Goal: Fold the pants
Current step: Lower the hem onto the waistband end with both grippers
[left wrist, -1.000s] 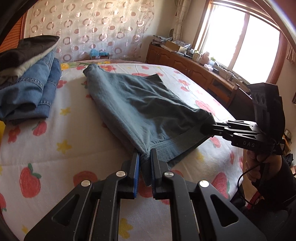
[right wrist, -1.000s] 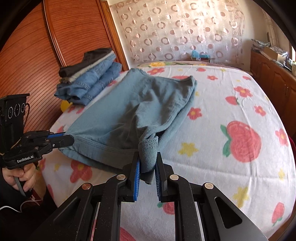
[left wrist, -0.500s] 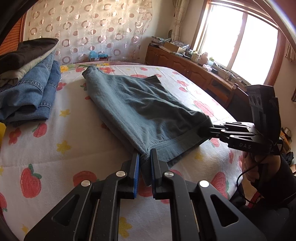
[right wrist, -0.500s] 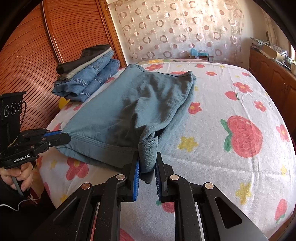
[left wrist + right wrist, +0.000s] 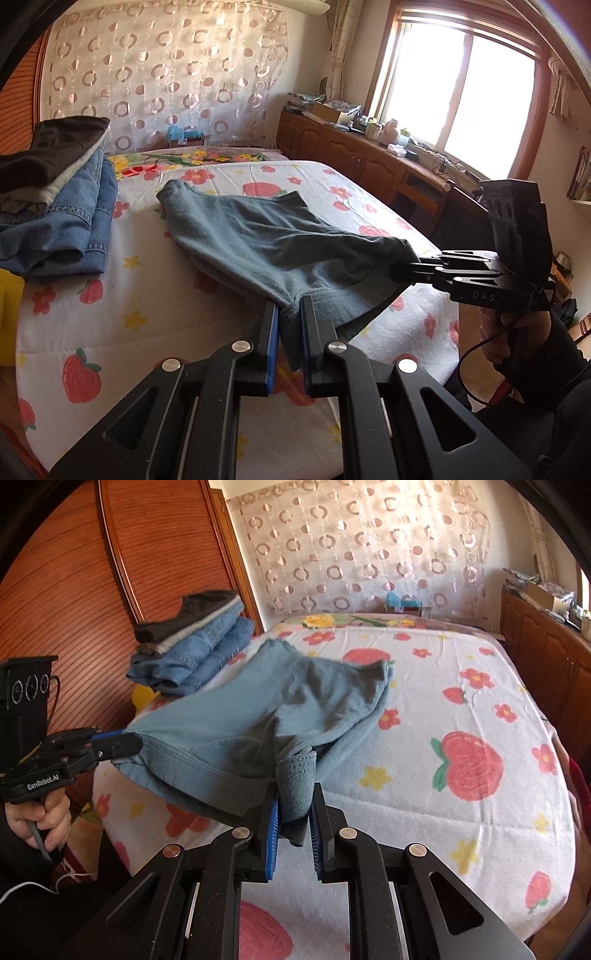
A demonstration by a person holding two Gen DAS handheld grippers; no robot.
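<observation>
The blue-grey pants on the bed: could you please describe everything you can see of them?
The blue-grey pants look like soft knit cotton with a stitched waistband. The left gripper and right gripper each pinch one waistband corner, lifting that end off the flowered bedspread so the band stretches between them. The rest trails away across the bed, wrinkled, apparently doubled leg on leg, its far end lying near the stack of folded jeans without touching it.

Soft matt blue-grey knit pants (image 5: 280, 251) lie on a fuzzy printed bedspread (image 5: 147, 295) beside glossy wood panelling (image 5: 74, 576).
</observation>
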